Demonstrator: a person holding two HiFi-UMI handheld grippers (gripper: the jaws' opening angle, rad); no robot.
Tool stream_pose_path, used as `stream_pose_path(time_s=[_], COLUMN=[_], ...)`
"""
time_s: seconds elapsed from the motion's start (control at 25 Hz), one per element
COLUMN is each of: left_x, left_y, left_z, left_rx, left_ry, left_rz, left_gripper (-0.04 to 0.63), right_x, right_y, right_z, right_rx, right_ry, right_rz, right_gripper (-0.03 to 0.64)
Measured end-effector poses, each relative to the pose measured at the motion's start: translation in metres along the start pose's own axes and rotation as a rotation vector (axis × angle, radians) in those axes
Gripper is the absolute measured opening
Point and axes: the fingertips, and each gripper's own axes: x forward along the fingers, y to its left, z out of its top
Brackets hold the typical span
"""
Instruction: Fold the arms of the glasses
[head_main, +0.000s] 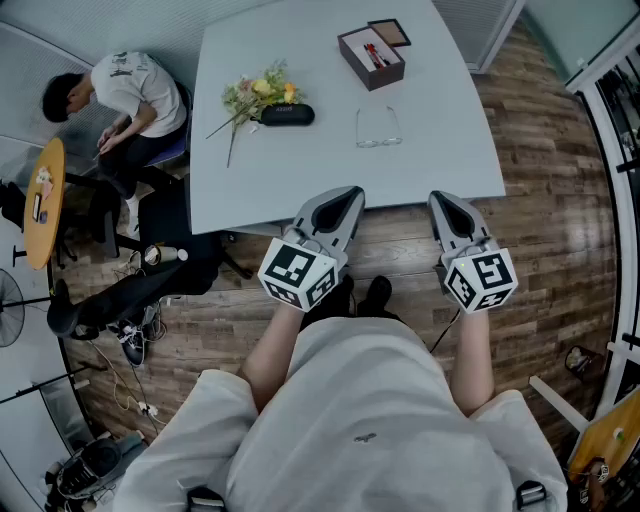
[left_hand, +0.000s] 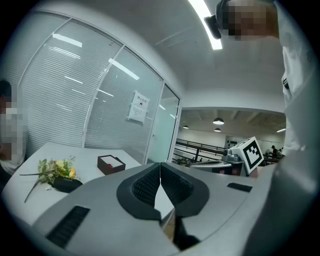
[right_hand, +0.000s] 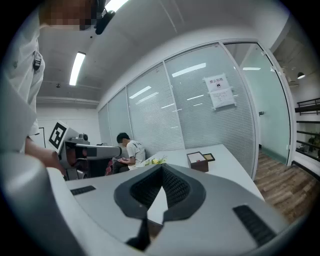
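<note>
**Left claw (head_main: 345, 198) and right claw (head_main: 446, 203) shut and empty as glasses (head_main: 378, 128) lie out on the table (head_main: 300, 180)**

Both claws hang just off the table's near edge, over the wood floor (head_main: 540, 230). Their ribbed pads are pressed together with nothing between them. The glasses rest well apart from them, toward 1 o'clock of the left claw and 11 o'clock of the right. The thin, clear frame is faint against the pale top. Its arms seem to stretch open toward 12 o'clock, but the hinges are too small to make out. A black case (head_main: 286, 115) lies at 9 o'clock of the glasses, touching a bunch of flowers (head_main: 258, 93) at its own 10 o'clock. A dark open box (head_main: 370, 58) sits at 12 o'clock of the glasses with its lid (head_main: 389, 33) just beside it; what it holds is too small to tell. In both gripper views each claw's own grey body hides the glasses. A seated person (head_main: 125, 95) bends forward at the table's 9 o'clock side.
</note>
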Motion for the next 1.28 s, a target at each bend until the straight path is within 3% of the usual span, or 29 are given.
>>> stream_pose_path(time_s=[0.96,1.28], left_x=[-0.016,-0.022], left_y=[-0.032,-0.039], left_z=[-0.009,-0.018], left_rx=[-0.002,-0.010], left_ry=[0.021,0.044], left_rz=[0.011,0.027], left_gripper=[0.021,0.025], right_x=[-0.031,-0.036], right_y=[0.022,0.015], right_z=[-0.012,-0.020], right_rx=[-0.023,0.015], right_ry=[0.024,0.024], right_rz=[0.005,0.013], right_gripper=[0.010,0.083])
